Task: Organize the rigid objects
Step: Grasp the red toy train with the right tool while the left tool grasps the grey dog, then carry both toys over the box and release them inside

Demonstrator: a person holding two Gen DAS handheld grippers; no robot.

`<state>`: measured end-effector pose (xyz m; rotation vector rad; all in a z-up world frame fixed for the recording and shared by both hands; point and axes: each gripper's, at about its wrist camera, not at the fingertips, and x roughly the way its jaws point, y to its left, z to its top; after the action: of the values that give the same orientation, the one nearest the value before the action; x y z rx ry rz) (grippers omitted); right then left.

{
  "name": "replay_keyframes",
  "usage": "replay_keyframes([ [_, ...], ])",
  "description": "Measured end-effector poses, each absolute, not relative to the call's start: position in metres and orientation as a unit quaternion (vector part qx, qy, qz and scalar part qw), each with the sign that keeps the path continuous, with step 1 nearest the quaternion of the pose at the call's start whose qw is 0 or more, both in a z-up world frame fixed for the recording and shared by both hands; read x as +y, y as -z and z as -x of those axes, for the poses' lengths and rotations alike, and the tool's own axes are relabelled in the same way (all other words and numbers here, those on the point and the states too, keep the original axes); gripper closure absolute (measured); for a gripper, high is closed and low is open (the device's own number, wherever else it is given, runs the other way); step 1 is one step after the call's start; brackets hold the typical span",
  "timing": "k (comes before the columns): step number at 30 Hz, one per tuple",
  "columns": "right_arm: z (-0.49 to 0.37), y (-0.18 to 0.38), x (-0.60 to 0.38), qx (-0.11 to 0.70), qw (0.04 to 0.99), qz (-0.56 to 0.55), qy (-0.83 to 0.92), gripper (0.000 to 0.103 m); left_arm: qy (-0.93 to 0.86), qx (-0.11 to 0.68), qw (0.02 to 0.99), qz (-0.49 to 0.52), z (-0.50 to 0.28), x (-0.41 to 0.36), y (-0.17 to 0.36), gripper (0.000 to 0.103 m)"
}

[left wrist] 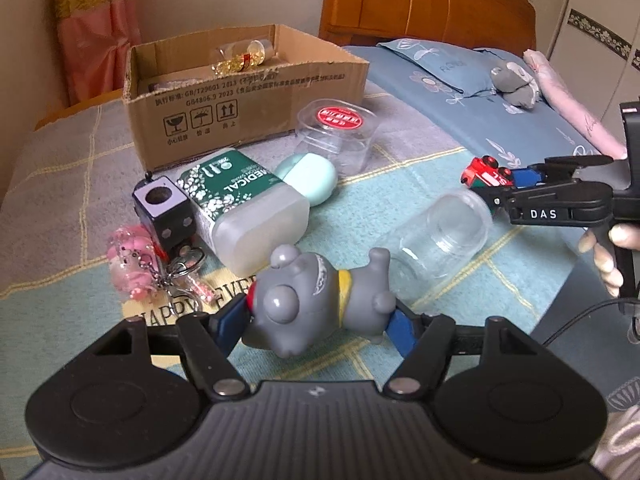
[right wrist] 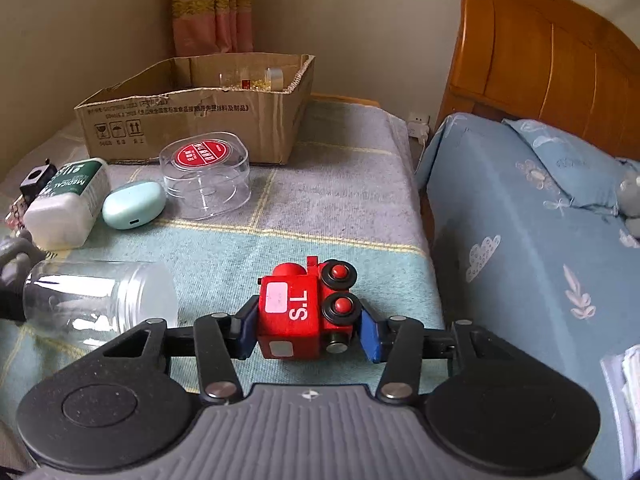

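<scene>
Your right tongs [right wrist: 308, 332] straddle a red toy train [right wrist: 306, 314], pads beside it but not visibly pressing, while your left tongs [left wrist: 320, 322] sit likewise around a grey toy figure [left wrist: 316, 300] lying on its side; whether either grips yet, I cannot tell. Both toys lie on the checked blanket [right wrist: 328, 208] in front of the cardboard box [left wrist: 244, 92], which holds only some gold trinkets, so most sorting seems left: jar [left wrist: 440, 236], medical bottle [left wrist: 240, 208], mint case [left wrist: 308, 176], clear tub [left wrist: 340, 132] and keychains [left wrist: 132, 268] lie before it. Right of the box stands a bed [right wrist: 520, 208] with a wooden headboard; behind it, a pink curtain.
</scene>
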<state>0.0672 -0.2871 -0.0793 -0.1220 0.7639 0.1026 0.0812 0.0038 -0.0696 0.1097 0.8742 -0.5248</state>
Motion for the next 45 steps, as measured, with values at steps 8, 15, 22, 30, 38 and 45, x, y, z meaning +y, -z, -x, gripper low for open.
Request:
replay_keyframes([
  [8, -0.054, 0.048, -0.286, 0.366, 0.923, 0.082, -0.092, 0.049, 0.258, 0.407, 0.873, -0.071, -0.075, 0.006, 0.043, 0.032],
  [15, -0.055, 0.015, -0.279, 0.354, 0.920, 0.089, -0.142, 0.049, 0.258, 0.395, 0.879, -0.068, -0.089, 0.008, 0.020, 0.032],
  [22, -0.074, -0.010, -0.265, 0.341, 0.917, 0.097, -0.184, 0.049, 0.257, 0.379, 0.886, -0.069, -0.116, 0.008, -0.003, 0.032],
  [30, -0.104, -0.040, -0.243, 0.300, 0.923, 0.110, -0.212, 0.049, 0.226, 0.345, 0.906, -0.097, -0.172, 0.002, -0.028, 0.032],
  [38, -0.154, -0.061, -0.227, 0.284, 0.926, 0.118, -0.218, 0.049, 0.181, 0.336, 0.920, -0.092, -0.234, 0.005, -0.034, 0.032],
  [45, -0.188, -0.066, -0.222, 0.286, 0.927, 0.117, -0.211, 0.049, 0.173, 0.345, 0.919, -0.079, -0.262, 0.007, -0.021, 0.023],
])
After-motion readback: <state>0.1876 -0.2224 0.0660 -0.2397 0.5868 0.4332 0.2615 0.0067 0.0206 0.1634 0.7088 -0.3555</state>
